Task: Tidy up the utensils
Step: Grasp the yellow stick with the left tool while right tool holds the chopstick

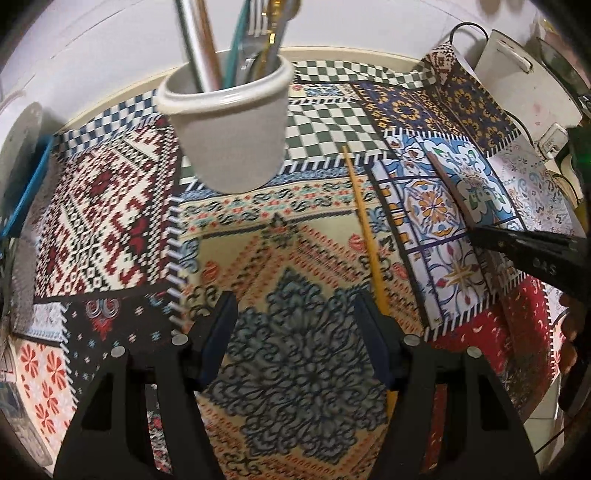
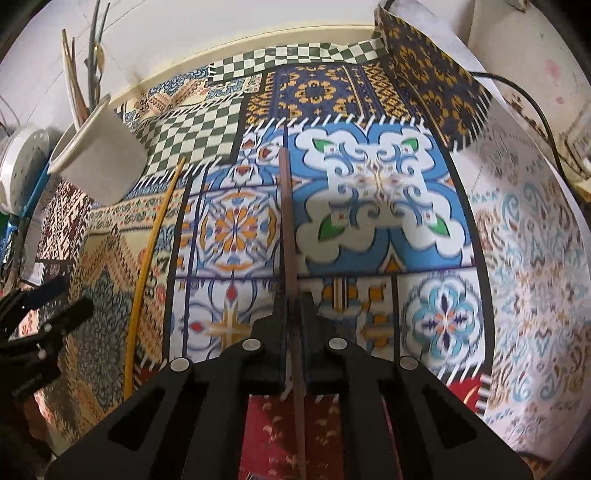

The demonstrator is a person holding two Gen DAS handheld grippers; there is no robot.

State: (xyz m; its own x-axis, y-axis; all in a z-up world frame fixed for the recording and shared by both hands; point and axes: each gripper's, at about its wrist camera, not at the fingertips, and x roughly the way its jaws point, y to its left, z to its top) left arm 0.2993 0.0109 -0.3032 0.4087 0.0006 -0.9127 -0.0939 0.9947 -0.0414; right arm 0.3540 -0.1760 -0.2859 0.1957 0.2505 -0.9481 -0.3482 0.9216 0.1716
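The right hand-held gripper [image 2: 293,328] is clamped on a brown chopstick [image 2: 287,221]. The left hand-held gripper [image 1: 295,325] hangs open over the patterned worktop [image 1: 303,362], a yellow chopstick [image 1: 364,221] lying just beside its right finger. Beyond them a white cup [image 1: 229,125] holds upright utensils [image 1: 258,33].

Cup [image 1: 229,129] off-white. Cloth [image 1: 295,369] patchwork: green/white checks, red/black knit-style, blue floral tiles, navy w/ gold. Stick [image 1: 365,229] yellow, other stick [image 2: 290,236] brown. Grippers black, blue pads [image 1: 214,343].
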